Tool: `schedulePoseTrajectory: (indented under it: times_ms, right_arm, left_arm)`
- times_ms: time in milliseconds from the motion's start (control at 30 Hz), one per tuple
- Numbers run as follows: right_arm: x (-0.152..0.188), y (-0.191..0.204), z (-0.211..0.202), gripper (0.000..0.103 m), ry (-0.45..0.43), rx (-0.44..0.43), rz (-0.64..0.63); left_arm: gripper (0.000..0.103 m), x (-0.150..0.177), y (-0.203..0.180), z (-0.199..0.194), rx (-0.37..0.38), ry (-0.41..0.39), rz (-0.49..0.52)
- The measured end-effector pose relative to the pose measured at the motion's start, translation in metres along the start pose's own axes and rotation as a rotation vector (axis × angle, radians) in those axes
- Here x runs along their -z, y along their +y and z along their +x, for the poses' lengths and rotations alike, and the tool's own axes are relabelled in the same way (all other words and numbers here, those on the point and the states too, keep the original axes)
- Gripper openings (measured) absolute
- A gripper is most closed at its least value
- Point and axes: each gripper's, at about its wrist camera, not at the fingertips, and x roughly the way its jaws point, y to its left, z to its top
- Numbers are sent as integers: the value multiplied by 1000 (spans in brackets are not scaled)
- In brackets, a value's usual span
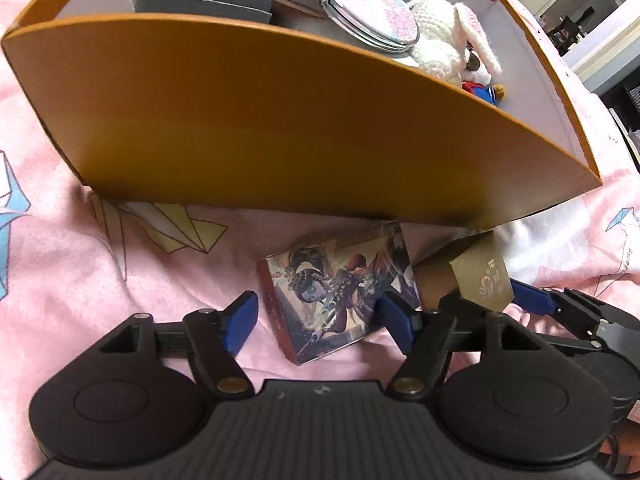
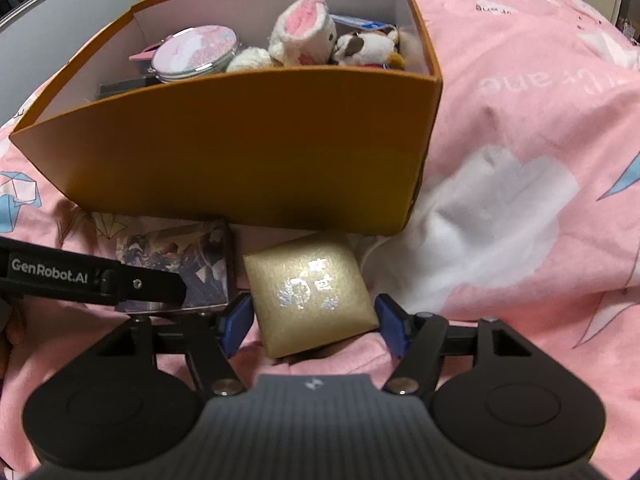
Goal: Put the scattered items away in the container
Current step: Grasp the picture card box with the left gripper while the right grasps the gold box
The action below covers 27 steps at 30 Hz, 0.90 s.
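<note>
While jaws gape wide, left gripper (image 1: 318,322) straddles card box (image 1: 336,296), right gripper (image 2: 314,322) gold box (image 2: 310,294).

Gold box (image 2: 314,298) and picture box (image 1: 340,296) lie before orange container (image 2: 240,152).

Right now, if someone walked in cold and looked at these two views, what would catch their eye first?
The big orange box on the pink bedspread, already holding a round pink mirror and plush toys. In front of its near wall lie two items not yet in it: an illustrated card box between the open left claw's pads, and a gold gift box between the open right claw's pads.
</note>
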Motion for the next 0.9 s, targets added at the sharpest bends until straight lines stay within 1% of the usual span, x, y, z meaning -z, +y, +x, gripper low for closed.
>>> schedulePoseTrajectory:
  times_ms: [300,467,500,533,600,633,700,733,800,900]
  right_arm:
    - [1,1,1,68,-3,3,-7]
    - [1,2,0,68,-3,5,-10]
    - [1,2,0,68,-3,5,-9]
    - [1,2,0,68,-3,5,-8]
    - [1,1,0,68,-3,4,-8]
    - [1,1,-1,68,-3,4,-6]
    - [1,0,-1,68,-3,2,-1]
    - [1,0,-1,68,-3,2,1]
    - [2,0,-1,68,-4,1,4]
    - [2,-1,-3,68,-11,1,15]
  left_arm:
    - [90,-3,4,8,41,-2,-12]
    - [91,-3,8,11,61,-14,-32]
    - [90,-3,8,11,60,-16,-31]
    - [88,-2,8,10,59,-19,-30]
    - [76,-1,10,6,60,-32,-40]
    - [74,0,10,4,60,-39,-43]
    - [64,2,11,-1,63,-51,-44]
    - [61,3,12,-3,65,-57,-45]
    - [51,7,10,-11,72,-71,-36]
    - [43,8,3,-22,77,-93,-1]
